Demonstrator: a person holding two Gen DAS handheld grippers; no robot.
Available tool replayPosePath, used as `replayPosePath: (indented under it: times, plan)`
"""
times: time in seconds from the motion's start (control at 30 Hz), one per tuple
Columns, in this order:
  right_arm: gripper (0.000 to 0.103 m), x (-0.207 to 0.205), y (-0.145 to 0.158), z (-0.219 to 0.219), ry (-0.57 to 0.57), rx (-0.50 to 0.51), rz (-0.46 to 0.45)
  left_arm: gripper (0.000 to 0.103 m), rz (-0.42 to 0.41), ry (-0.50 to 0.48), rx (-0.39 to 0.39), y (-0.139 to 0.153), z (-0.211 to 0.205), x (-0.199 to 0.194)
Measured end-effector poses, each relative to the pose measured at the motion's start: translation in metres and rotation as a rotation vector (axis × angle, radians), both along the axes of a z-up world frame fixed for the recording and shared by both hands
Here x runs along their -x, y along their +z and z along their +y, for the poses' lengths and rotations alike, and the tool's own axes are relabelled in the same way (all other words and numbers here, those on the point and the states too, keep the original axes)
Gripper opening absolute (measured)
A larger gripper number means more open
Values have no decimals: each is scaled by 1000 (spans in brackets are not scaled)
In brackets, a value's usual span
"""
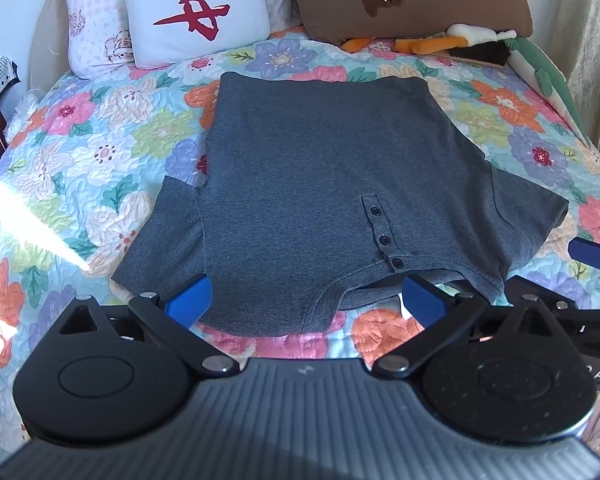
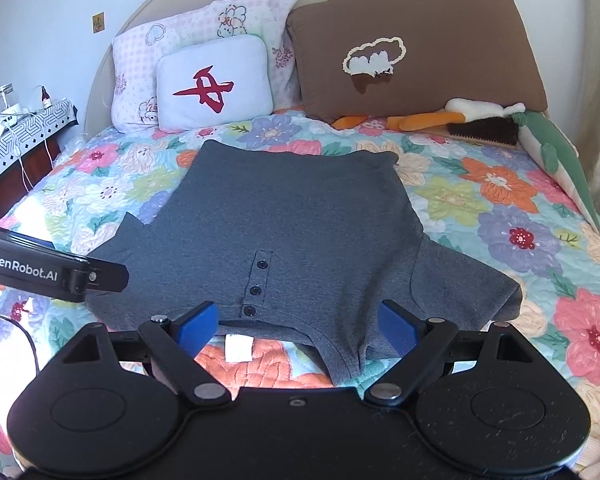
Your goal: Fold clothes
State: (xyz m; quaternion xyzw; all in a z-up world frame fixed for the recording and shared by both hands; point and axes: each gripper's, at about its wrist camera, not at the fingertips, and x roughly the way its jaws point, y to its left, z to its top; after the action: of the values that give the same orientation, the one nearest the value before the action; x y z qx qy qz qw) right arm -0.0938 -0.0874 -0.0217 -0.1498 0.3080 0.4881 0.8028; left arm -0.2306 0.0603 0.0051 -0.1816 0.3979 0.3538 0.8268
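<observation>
Grey shirt laid out on the bed, both grippers hanging over the collar end

The grey shirt [image 1: 320, 176] lies flat in the middle of the flowery quilt [image 1: 80, 152], neckline and three buttons [image 2: 256, 290] at the near edge of the bed, hem toward the pillows [image 2: 216, 80] at the head end. The left gripper [image 1: 306, 300] has its blue pads spread wide over the near shoulder and collar, nothing pinched. The right gripper [image 2: 296, 326] is just as wide open over the neckline and the white tag [image 2: 238, 347]; its pads look like they sit above the cloth, though it's hard to be sure at this angle. A stuffed toy [image 2: 556, 160] lies along the far right edge.
</observation>
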Motion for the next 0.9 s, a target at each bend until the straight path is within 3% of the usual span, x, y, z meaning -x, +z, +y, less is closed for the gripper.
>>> replayPosePath:
  times: [0.5,0.9]
  plan:
    - [90,-6,-1,-2,-26,3,16,103,34,-15,8,-6,6,-3]
    - [90,-5,1,-1,-25,-1,8,103,41,-47,-33,-4,1,-5]
